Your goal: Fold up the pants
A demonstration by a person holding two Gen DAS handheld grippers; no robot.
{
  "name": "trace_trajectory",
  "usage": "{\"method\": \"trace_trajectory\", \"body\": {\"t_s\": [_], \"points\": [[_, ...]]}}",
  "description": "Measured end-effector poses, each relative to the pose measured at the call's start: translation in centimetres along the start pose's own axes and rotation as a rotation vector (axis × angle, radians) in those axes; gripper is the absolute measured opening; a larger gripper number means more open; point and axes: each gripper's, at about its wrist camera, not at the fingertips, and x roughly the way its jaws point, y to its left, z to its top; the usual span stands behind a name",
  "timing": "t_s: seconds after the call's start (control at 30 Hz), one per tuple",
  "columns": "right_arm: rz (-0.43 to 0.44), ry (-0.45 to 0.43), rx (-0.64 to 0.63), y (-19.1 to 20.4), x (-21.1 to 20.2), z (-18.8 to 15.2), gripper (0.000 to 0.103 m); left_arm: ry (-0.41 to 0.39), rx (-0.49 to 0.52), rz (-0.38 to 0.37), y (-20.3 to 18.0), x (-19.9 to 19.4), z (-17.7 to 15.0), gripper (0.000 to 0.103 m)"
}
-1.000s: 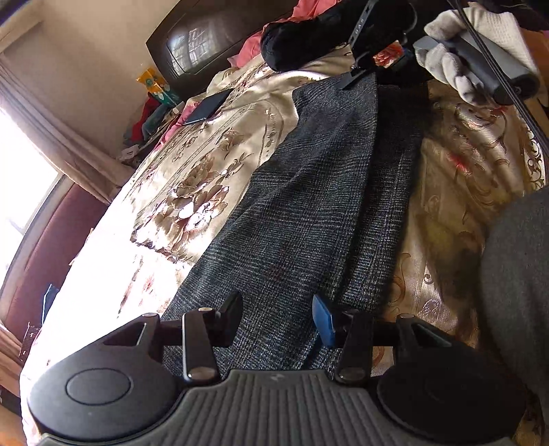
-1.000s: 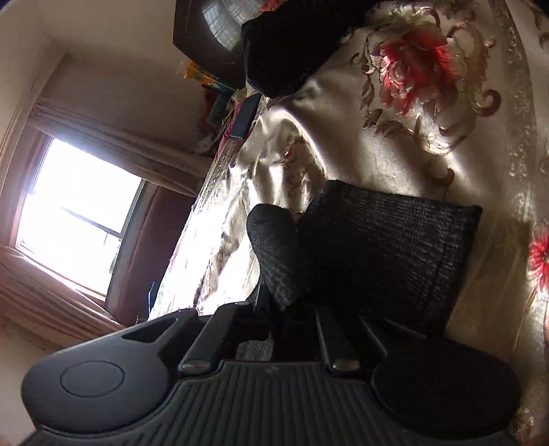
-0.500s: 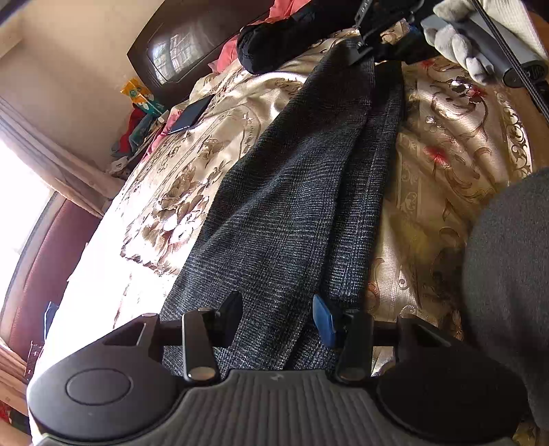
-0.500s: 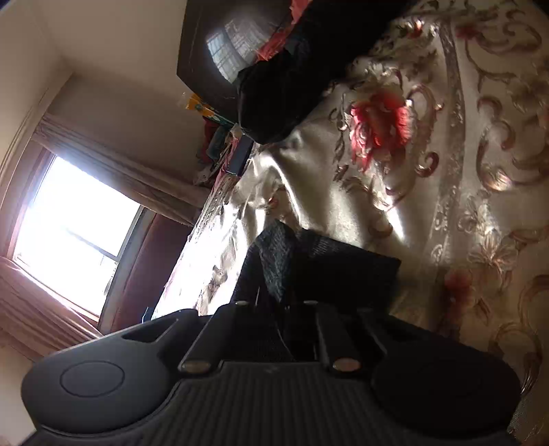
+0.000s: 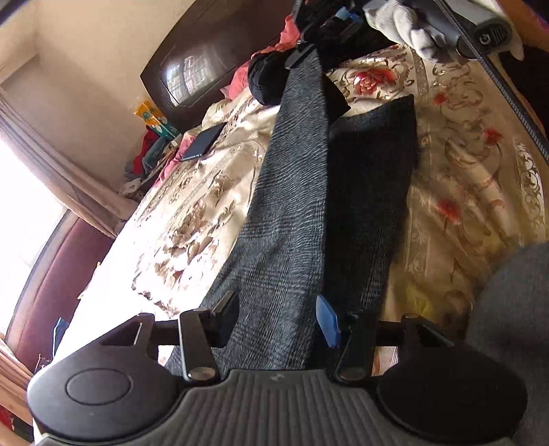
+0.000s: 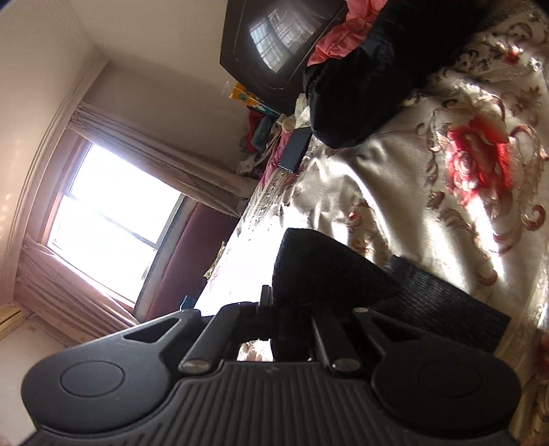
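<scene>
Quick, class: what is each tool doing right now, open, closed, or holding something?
Left tool: open, pants lying between its fingers, not gripped.
Right tool: closed on the pants' end.

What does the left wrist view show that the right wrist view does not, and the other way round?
Only the left wrist view shows the open left gripper, the gloved hand and the pants stretched long. Only the right wrist view shows the window and the right gripper shut on a fabric fold. Both show the floral bedspread, headboard and dark phone.
</scene>
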Motion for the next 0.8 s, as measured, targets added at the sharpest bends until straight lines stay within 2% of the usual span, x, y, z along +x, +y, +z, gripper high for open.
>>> {"method": "trace_trajectory", "body": {"t_s": [0.1, 0.17, 0.2, 0.23, 0.27, 0.3, 0.4, 0.47, 0.5, 0.57, 0.63, 0.7, 0.73, 0.8], "points": [[0.039, 0.013, -0.014, 2.0, 0.4, 0.5, 0.005, -0.015, -0.013, 0.018, -0.8, 1.1, 0.9, 0.067], [0.068, 0.016, -0.022, 3.0, 0.4, 0.6, 0.005, -0.006, 0.017, 0.09, -1.1, 2.5, 1.3, 0.067], [0.081, 0.016, -0.028, 3.6, 0.2, 0.7, 0.005, 0.006, 0.017, 0.11, -0.9, 3.0, 1.4, 0.063], [0.087, 0.016, -0.043, 4.0, 0.1, 0.8, 0.005, 0.018, 0.0, 0.109, -0.3, 3.3, 1.4, 0.04], [0.087, 0.015, -0.058, 4.4, 0.1, 1.0, 0.005, 0.033, -0.024, 0.109, 0.7, 3.3, 1.6, 0.027], [0.092, 0.017, -0.077, 4.7, 0.1, 1.3, 0.005, 0.029, -0.037, 0.114, 1.4, 3.0, 1.7, 0.023], [0.131, -0.005, -0.132, 5.4, -0.3, 2.2, 0.005, -0.037, -0.035, 0.186, 3.3, 1.0, 2.2, 0.023], [0.148, -0.035, -0.195, 5.5, -1.3, 1.9, 0.005, -0.048, -0.02, 0.177, 3.3, 0.3, 2.2, 0.023], [0.125, -0.035, -0.217, 5.0, -1.8, 1.4, 0.005, -0.04, -0.008, 0.16, 2.8, 0.3, 2.0, 0.023], [0.06, 0.008, -0.164, 2.3, -2.3, 0.3, 0.005, -0.002, 0.05, 0.101, 0.8, 1.0, 0.8, 0.023], [-0.06, 0.069, -0.096, -1.5, -2.1, -1.0, 0.005, 0.052, 0.101, 0.021, -1.4, 2.1, -0.5, 0.023], [-0.162, 0.113, -0.041, -4.9, -2.0, -2.2, 0.005, 0.055, 0.155, 0.027, -3.0, 2.3, -1.3, 0.018], [-0.176, 0.115, -0.007, -6.0, -2.2, -2.6, 0.009, 0.053, 0.181, 0.035, -3.3, 2.3, -1.2, 0.018], [-0.166, 0.104, 0.064, -7.4, -2.5, -2.8, 0.009, 0.06, 0.151, 0.016, -2.7, 2.3, -0.9, 0.018]]}}
